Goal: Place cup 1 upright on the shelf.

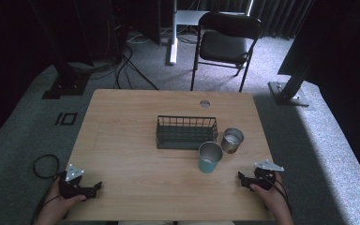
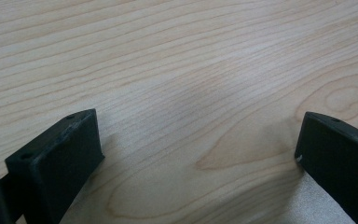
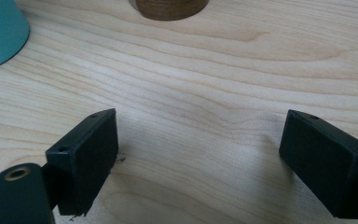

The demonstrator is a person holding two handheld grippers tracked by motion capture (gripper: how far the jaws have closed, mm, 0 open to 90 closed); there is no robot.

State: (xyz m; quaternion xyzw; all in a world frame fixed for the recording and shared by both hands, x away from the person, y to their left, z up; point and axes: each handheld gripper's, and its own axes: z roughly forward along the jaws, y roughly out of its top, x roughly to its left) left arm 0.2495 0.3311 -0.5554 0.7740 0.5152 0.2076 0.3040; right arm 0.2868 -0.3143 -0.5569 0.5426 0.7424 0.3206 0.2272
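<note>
A teal cup (image 1: 210,157) stands on the wooden table (image 1: 131,140) right of centre, with a brown cup (image 1: 232,140) just behind it to the right. A dark wire basket (image 1: 186,132) sits behind them at mid-table. My left gripper (image 1: 96,187) rests at the front left corner, open, with bare wood between its jaws (image 2: 198,140). At the front right edge lies my right gripper (image 1: 240,177), open too, over bare wood (image 3: 198,140). In the right gripper view the teal cup (image 3: 0,32) is at the top left and the brown cup's base (image 3: 170,8) at the top.
A black folding chair (image 1: 225,44) stands beyond the table's far edge. Cables (image 1: 122,70) lie on the grey carpet at the back left, and a black metal stand base (image 1: 288,91) sits at the back right. A round grommet (image 1: 205,103) marks the table's far side.
</note>
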